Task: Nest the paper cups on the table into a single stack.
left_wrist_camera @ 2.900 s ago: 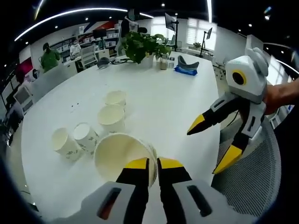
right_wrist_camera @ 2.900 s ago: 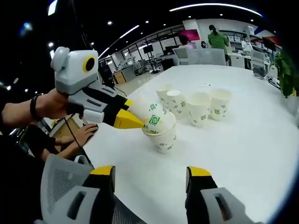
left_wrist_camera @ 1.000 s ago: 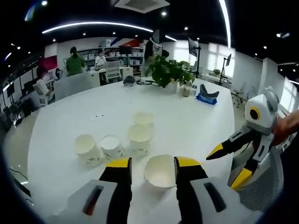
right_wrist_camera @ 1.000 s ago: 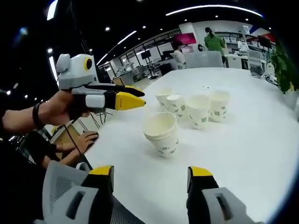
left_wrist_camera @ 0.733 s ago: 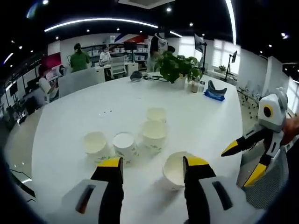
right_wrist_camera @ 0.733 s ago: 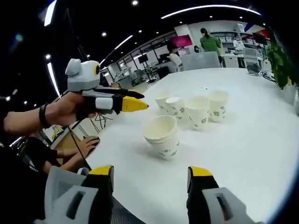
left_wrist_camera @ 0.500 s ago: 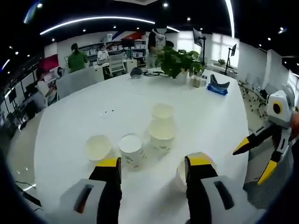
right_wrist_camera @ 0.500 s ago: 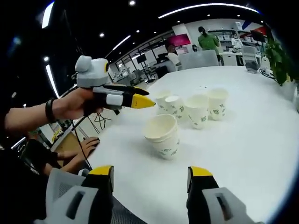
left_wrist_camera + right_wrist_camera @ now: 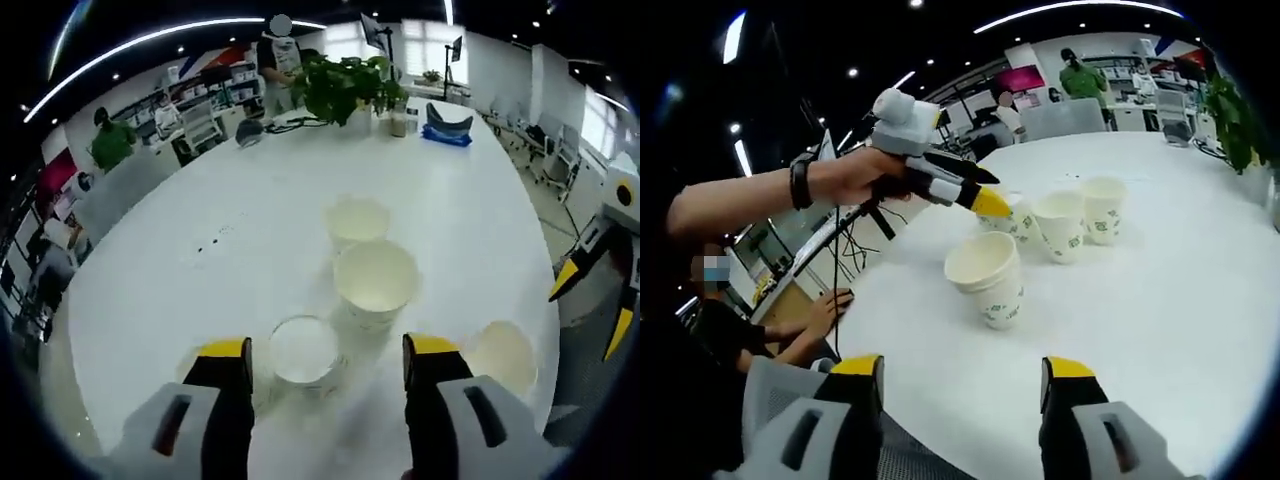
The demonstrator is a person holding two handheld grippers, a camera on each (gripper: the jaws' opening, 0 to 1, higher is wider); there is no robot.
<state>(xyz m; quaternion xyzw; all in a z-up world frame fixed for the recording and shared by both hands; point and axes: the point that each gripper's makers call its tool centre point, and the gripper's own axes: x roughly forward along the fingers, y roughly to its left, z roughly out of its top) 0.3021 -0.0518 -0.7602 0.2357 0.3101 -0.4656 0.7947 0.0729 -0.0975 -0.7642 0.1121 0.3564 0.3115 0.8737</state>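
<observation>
On the white table (image 9: 180, 220), the left gripper (image 9: 325, 352), jaws apart, hovers over a white paper cup (image 9: 303, 352). The stack (image 9: 990, 278) with green print stands beyond the right gripper (image 9: 962, 368), also parted.

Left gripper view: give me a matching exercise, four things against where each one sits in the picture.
Things:
1. potted plant
2. blue object
3. nested cup stack
4. single cup

Places:
A. between the left gripper's open jaws
B. on the table, right of the plant
C. at the table's far edge
D. just right of the right-hand jaw

Pairs: 1-C, 2-B, 3-D, 4-A
</observation>
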